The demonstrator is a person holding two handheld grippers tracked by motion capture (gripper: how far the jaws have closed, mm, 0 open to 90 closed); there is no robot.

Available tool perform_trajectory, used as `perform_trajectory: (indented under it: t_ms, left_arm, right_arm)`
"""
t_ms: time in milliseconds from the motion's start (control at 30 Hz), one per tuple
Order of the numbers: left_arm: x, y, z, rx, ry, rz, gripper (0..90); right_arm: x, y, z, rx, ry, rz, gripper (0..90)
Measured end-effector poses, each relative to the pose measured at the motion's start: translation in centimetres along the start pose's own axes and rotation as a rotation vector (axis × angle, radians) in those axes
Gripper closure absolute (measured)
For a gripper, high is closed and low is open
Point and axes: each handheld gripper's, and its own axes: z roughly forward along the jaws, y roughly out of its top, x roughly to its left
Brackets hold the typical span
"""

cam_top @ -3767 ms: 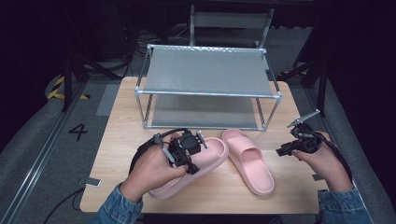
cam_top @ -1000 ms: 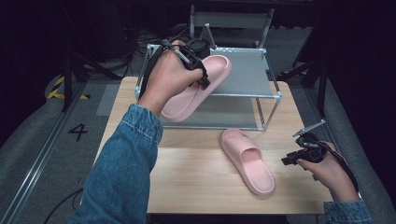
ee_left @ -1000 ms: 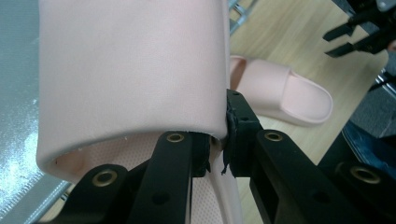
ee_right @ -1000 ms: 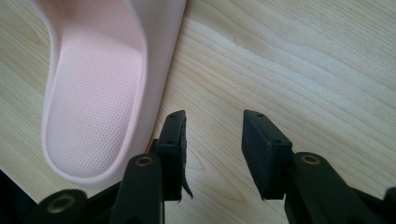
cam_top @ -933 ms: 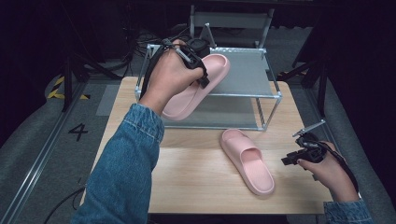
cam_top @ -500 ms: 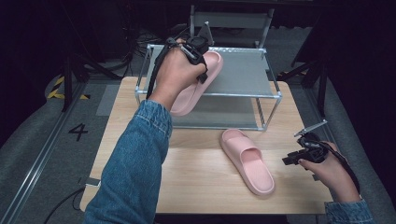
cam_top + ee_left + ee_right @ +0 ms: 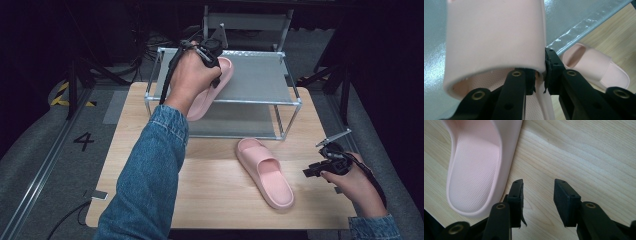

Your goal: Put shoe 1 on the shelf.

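My left gripper (image 7: 212, 50) is over the wire shelf's top (image 7: 260, 75) with a pink slipper (image 7: 223, 72) in it. That slipper lies tilted on the shelf top, its heel hanging past the front rail. In the left gripper view the slipper's side wall (image 7: 494, 35) sits between the jaws of the left gripper (image 7: 540, 80); the jaws have just been opening a little, and the pads still touch the wall. The second pink slipper (image 7: 265, 172) lies on the table. My right gripper (image 7: 307, 172) hovers open just right of it, its jaws empty beside the second slipper's heel (image 7: 474, 170).
The metal-framed shelf stands at the back of the wooden table (image 7: 220, 200), with a lower level under its top. Bare wood (image 7: 574, 150) lies under the right gripper (image 7: 537, 200). Dark floor, cables and stands surround the table.
The left hand lifted one slipper off the table on to the shelf top, then pushed it farther back and a little lower. The right hand stayed put.
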Motion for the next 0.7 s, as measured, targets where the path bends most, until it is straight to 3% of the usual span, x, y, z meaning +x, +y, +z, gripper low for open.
perform_trajectory:
  t_ms: [100,233,333,400,600,700]
  left_arm:
    - [-0.1,-0.1,-0.2,-0.012,-0.001,-0.006,73.1]
    - [-0.4,-0.9,-1.1,-0.052,-0.002,0.032,68.4]
    - [-0.7,-1.9,-1.9,-0.080,-0.027,0.067,65.7]
    - [-0.9,-3.2,-2.5,-0.120,-0.033,0.093,65.4]
    - [-1.0,-7.0,-4.1,-0.229,-0.025,0.120,69.9]
    - [-0.9,-9.0,-4.8,-0.255,-0.035,0.127,72.2]
  right_arm:
    - [0.2,0.1,0.0,0.000,-0.001,0.001,60.9]
    - [0.2,0.2,-0.1,-0.007,0.000,-0.003,60.7]
    - [0.1,0.3,-0.1,-0.006,-0.001,-0.005,60.6]
    - [0.1,0.4,0.0,-0.004,-0.001,-0.007,60.6]
    - [0.4,0.9,0.1,-0.002,0.000,-0.016,60.5]
    - [0.5,1.1,0.2,-0.003,0.001,-0.020,60.5]
